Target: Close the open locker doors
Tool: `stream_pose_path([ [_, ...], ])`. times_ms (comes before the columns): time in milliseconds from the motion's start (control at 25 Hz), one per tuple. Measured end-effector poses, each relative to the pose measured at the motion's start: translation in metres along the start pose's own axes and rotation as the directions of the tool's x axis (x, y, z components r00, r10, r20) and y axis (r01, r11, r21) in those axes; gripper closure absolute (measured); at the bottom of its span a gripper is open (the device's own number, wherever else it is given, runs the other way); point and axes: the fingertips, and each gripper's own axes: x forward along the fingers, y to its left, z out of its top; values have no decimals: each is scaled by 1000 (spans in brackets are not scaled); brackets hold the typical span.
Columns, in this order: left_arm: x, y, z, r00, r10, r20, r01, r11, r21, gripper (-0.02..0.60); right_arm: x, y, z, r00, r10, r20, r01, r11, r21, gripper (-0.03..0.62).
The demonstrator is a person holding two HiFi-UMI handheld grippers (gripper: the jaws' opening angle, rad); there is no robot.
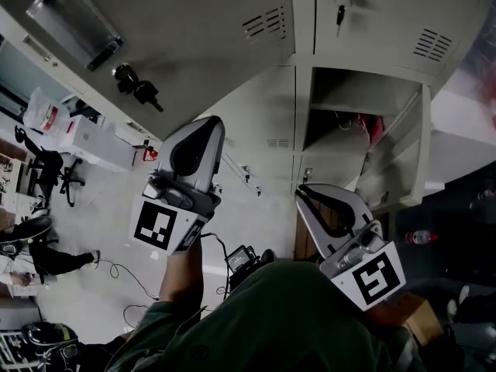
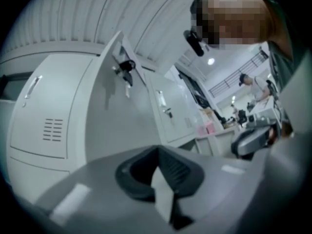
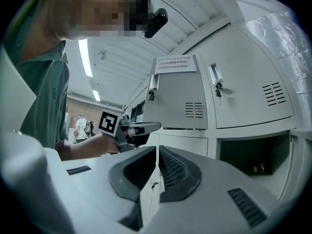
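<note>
While both grippers hang short of the lockers, one open compartment (image 1: pixel 353 126) gapes at the right of the bank in the head view. Its door (image 1: pixel 399 165) is swung out almost edge-on, near the right gripper (image 1: pixel 301 189). The left gripper (image 1: pixel 214 122) is raised near a second door (image 2: pixel 105 116), which the left gripper view shows standing out from the row with keys (image 2: pixel 125 67) hanging in its lock. Each gripper's fingers are pressed together at the tips and carry nothing.

The doors look like thin sheet metal: probably light, stiff and free on their hinges, likely to rattle or rebound if shoved hard. No grasp seems needed. A flat push with closed fingers on the free edge near the lock, away from the hinge side, should swing each one home. The dangling keys are best avoided, since they could snag.

By count there are two grippers and two doors that appear open. At least two closed doors carry vent slots, and two bunches of keys hang in locks in the head view. One small red item (image 1: pixel 376 129) sits inside the open compartment, too small to identify.
</note>
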Motion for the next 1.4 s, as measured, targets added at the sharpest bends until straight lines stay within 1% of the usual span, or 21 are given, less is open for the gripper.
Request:
stream_pose_path([
  [80,2,17,-4,1000,-11,11,11,1000,1,581,14,0,-4,1000,-18,-10,18,1000,-1,600],
  [200,7,44,-21,1000,0,-22,0,1000,10,581,31,-2,-10,999,-39,-25,39,999,0,600],
  [400,27,76,-42,999,-17,-29,17,1000,-18,581,49,-6,-14,995,-81,-50,81,997,-7,600],
  [520,36,92,-47,1000,-16,-24,16,1000,-23,581,54,-9,-18,992,-109,-70,109,994,-5,600],
  [760,55,108,-59,999,-33,3,34,998,-61,581,53,-20,-37,982,-159,-101,160,987,-3,600],
  [920,62,115,-51,999,-52,12,52,995,-79,581,49,-26,-35,973,-194,-125,195,981,-5,600],
  [1080,68,117,-49,996,-91,27,93,991,-100,581,41,-33,-38,962,-239,-135,240,971,-6,600],
  [1200,66,116,-49,996,-90,23,91,993,-76,581,34,-37,-45,955,-263,-140,266,964,0,600],
  [1320,61,107,-50,996,-87,-5,87,996,-9,581,27,-39,-47,946,-292,-139,297,954,22,600],
  [1400,57,91,-52,994,-105,-14,105,994,29,581,17,-41,-52,939,-313,-145,321,946,35,600],
])
